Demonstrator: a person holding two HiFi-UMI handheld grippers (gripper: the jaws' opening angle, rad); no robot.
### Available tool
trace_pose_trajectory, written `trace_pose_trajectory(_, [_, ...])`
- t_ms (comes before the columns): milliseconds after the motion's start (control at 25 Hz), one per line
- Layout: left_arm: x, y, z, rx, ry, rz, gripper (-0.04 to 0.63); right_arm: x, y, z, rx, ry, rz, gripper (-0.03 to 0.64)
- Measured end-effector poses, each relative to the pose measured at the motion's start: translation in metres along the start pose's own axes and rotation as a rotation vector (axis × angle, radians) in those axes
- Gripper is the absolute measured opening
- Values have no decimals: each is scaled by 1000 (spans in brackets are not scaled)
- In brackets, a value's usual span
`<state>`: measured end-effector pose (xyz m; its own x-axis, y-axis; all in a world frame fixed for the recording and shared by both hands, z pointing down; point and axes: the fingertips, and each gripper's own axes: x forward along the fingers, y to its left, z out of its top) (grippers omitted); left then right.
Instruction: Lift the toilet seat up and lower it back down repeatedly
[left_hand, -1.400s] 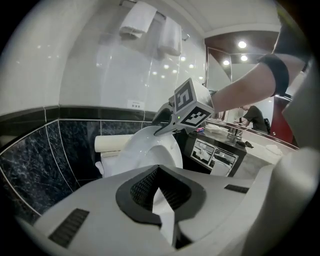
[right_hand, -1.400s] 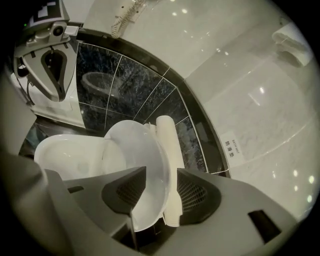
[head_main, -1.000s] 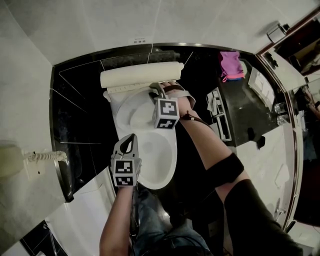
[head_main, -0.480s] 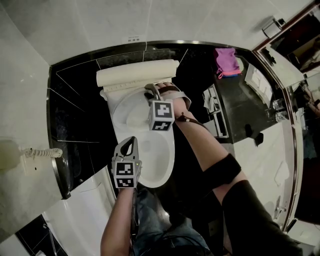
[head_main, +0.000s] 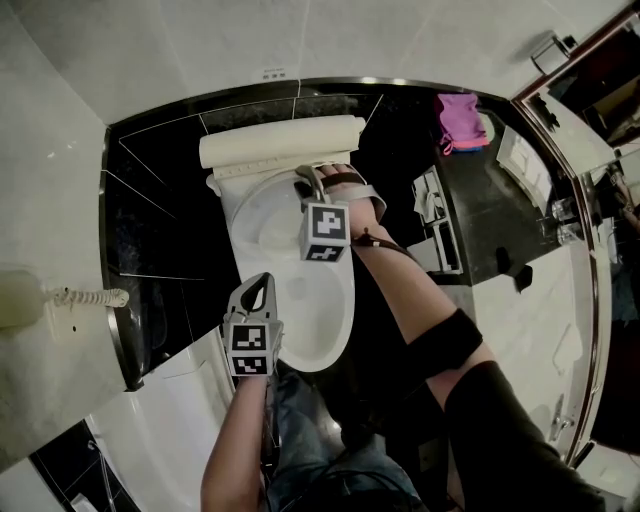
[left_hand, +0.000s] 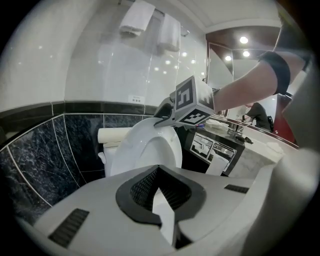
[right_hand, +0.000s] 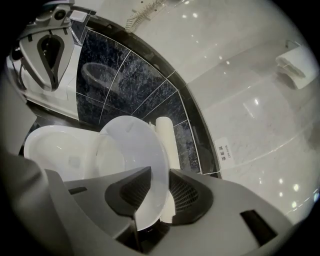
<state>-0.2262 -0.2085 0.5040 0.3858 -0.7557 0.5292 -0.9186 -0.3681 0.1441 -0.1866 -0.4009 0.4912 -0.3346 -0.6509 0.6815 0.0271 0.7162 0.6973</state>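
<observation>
The white toilet seat (head_main: 265, 215) stands raised steeply over the bowl (head_main: 322, 335), leaning back toward the cream tank (head_main: 283, 142). My right gripper (head_main: 306, 184) is shut on the seat's upper rim; in the right gripper view the thin white edge (right_hand: 150, 200) runs between the two dark pads (right_hand: 134, 190). My left gripper (head_main: 262, 281) hovers beside the bowl's front left rim, its tips together and nothing in them. In the left gripper view the raised seat (left_hand: 145, 145) rises ahead, with the right gripper's marker cube (left_hand: 192, 102) at its top.
Black marble tiles surround the toilet. A wall phone with a coiled cord (head_main: 85, 297) hangs at the left. A dark counter (head_main: 470, 220) with a pink cloth (head_main: 458, 122) stands to the right. A paper dispenser (right_hand: 295, 65) is on the wall. The person's legs (head_main: 310, 450) are at the bowl's front.
</observation>
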Motion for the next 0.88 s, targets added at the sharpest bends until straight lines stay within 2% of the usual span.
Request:
trace_pose_trajectory(520, [-7, -27, -12, -8, 5, -10, -14, -29, 21, 5, -4, -15, 2, 132])
trace_pose_trajectory(880, [-9, -49, -44, -44, 29, 4, -14, -73, 56, 11, -5, -61, -13, 114])
